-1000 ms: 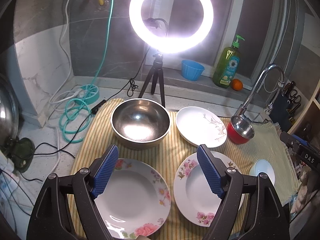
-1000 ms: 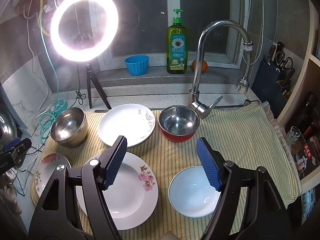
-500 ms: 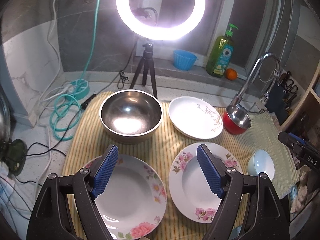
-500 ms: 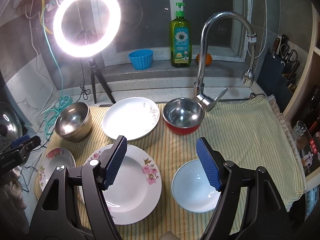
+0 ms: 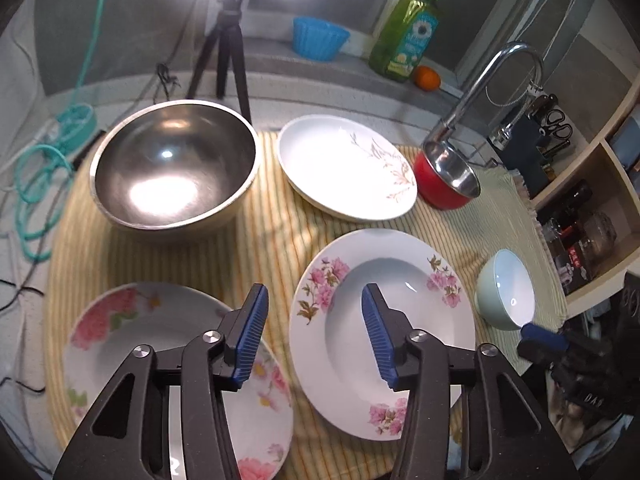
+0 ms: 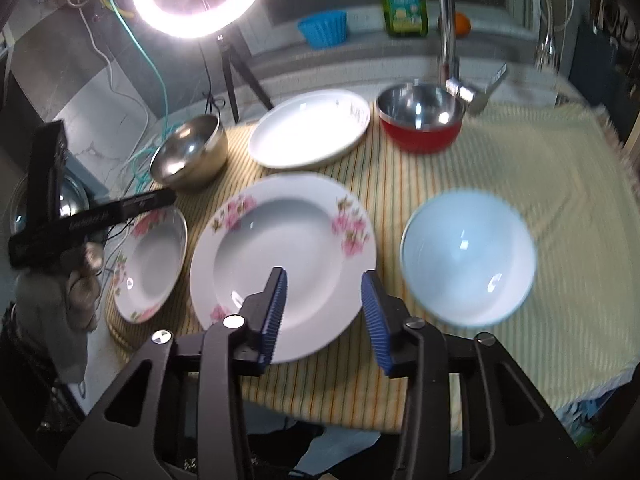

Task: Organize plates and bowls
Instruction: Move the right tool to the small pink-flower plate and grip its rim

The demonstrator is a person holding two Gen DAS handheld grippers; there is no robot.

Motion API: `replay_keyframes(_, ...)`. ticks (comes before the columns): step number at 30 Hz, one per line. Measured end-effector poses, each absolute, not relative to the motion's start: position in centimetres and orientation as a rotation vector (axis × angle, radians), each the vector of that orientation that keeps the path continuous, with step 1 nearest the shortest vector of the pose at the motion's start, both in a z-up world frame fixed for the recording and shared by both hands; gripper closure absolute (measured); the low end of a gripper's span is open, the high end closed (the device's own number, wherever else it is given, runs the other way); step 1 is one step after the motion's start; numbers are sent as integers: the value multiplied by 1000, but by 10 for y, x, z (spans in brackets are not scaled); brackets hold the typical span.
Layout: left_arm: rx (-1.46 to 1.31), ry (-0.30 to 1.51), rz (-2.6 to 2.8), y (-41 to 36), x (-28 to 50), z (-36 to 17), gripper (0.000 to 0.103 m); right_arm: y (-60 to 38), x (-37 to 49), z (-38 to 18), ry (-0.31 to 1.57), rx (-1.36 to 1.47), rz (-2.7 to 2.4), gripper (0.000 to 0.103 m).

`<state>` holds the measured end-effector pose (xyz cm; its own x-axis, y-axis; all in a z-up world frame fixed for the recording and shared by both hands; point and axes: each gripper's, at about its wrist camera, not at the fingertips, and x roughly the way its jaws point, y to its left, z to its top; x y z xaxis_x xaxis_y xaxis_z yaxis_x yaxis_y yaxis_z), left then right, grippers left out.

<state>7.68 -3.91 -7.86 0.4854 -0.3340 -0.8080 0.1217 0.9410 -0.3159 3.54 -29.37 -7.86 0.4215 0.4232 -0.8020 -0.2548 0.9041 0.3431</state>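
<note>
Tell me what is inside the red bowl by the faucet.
The red bowl shows only a shiny steel lining with light reflections; nothing lies in it. The faucet base covers a bit of its far rim.

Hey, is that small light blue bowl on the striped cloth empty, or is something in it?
Empty. The light blue bowl sits upright, and its inside shows only bare glaze with light glints.

Two plates [image 5: 384, 312] [image 5: 160, 356] lie side by side in front, the metal bowl [image 5: 172, 168] and a third plate [image 5: 344, 168] behind

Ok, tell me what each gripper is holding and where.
Nothing is held. The left gripper and the right gripper are both open above the flowered plate.
</note>
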Motion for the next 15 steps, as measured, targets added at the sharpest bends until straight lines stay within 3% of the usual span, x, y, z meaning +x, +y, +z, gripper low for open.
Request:
replay_keyframes(4,-203,1076,-330,-49,91,-89,66,-300,33,-99,1120,271,416,64)
replay_keyframes(15,-161,1139,-358,-56,121,-109,74,-306,40,-126,1183,395,417,69)
